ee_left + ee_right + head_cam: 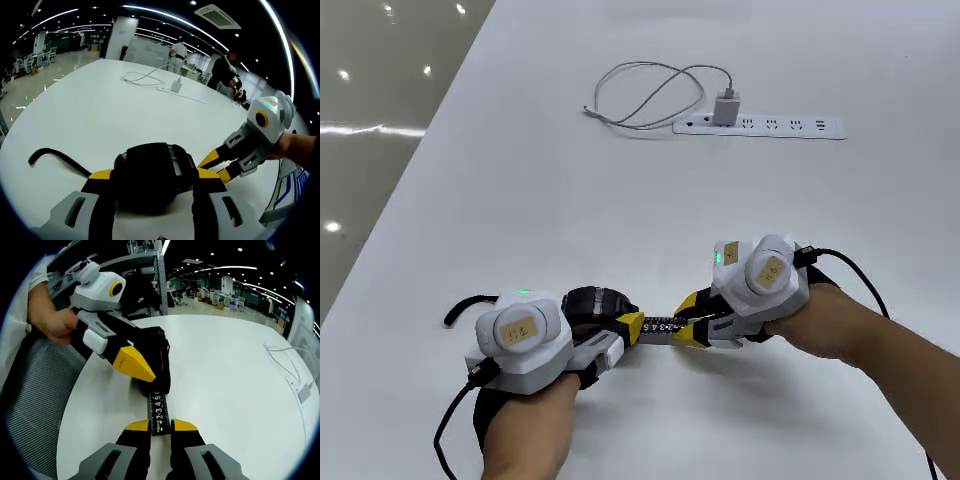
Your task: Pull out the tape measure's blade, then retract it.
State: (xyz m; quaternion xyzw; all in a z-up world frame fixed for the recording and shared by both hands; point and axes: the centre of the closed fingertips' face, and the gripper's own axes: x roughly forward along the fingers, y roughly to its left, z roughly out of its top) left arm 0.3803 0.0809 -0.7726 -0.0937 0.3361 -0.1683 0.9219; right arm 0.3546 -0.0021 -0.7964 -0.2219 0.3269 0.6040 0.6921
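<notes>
The left gripper (154, 175) clamps the tape measure (150, 161) between its jaws. The right gripper (160, 426) pinches the blade (158, 408) at its fingertips.

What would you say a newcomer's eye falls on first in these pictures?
The two grippers meeting at the near side of the white table: the left gripper clamps the black tape measure, and the right gripper pinches its short, numbered blade. Farther back lies a power strip with a charger and a looped white cable.
</notes>
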